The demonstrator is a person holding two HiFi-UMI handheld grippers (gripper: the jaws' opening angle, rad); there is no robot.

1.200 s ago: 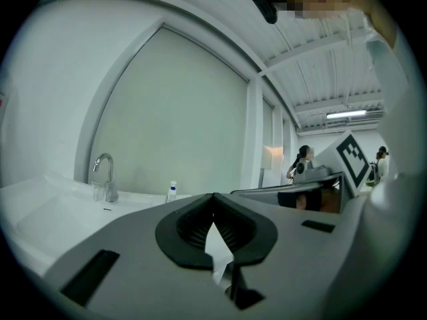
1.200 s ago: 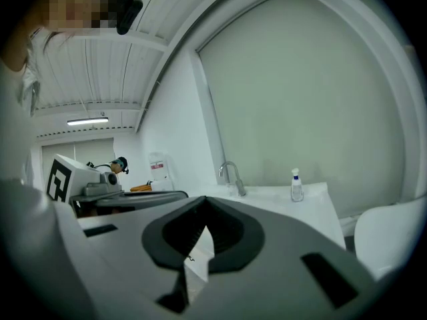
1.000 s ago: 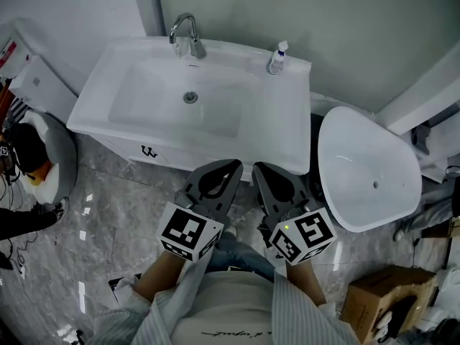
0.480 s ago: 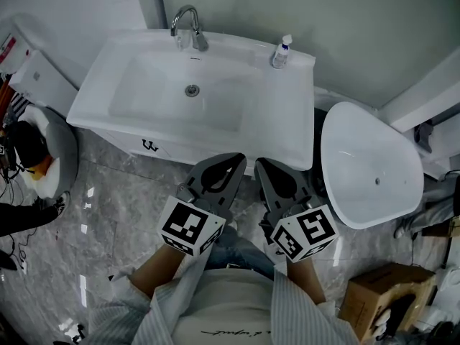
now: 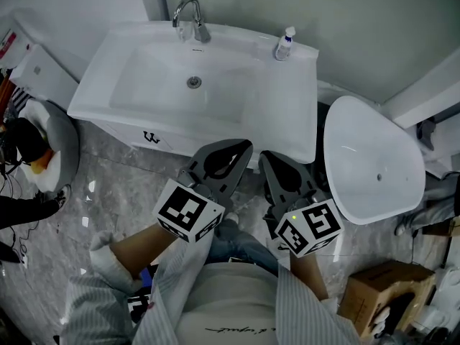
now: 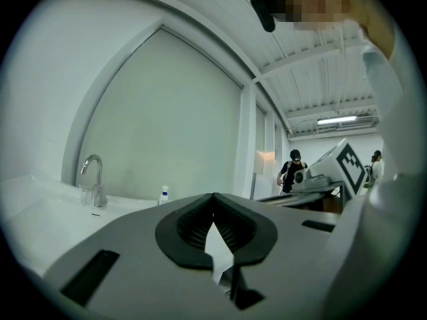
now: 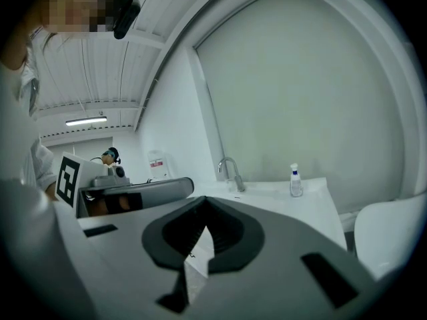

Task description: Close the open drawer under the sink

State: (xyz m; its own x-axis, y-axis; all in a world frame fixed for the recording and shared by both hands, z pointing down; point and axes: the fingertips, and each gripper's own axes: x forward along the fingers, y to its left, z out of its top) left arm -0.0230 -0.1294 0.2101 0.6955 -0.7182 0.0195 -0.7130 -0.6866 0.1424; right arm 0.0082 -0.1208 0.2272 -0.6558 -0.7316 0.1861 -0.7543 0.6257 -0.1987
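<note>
The white sink (image 5: 172,85) sits on a white cabinet whose front (image 5: 136,136), marked with a small dark logo, shows just below the basin's front rim. Whether a drawer stands out from it cannot be told from here. My left gripper (image 5: 241,148) and right gripper (image 5: 269,158) are side by side over the floor, tips just short of the sink's front edge. Both are shut with nothing between the jaws. In the left gripper view the left gripper (image 6: 213,196) points up over the basin toward the tap (image 6: 92,179). The right gripper (image 7: 203,200) does the same in its own view.
A chrome tap (image 5: 188,16) and a small pump bottle (image 5: 285,44) stand at the sink's back. A white oval tub (image 5: 370,164) lies close on the right, with a cardboard box (image 5: 381,300) below it. A grey seat-like thing (image 5: 43,149) is at left. The floor is grey marble (image 5: 108,207).
My left arm has swung outward to the left, turning the left gripper's tip slightly rightward. The sink has shifted a little up in view. Both grippers stay shut.
</note>
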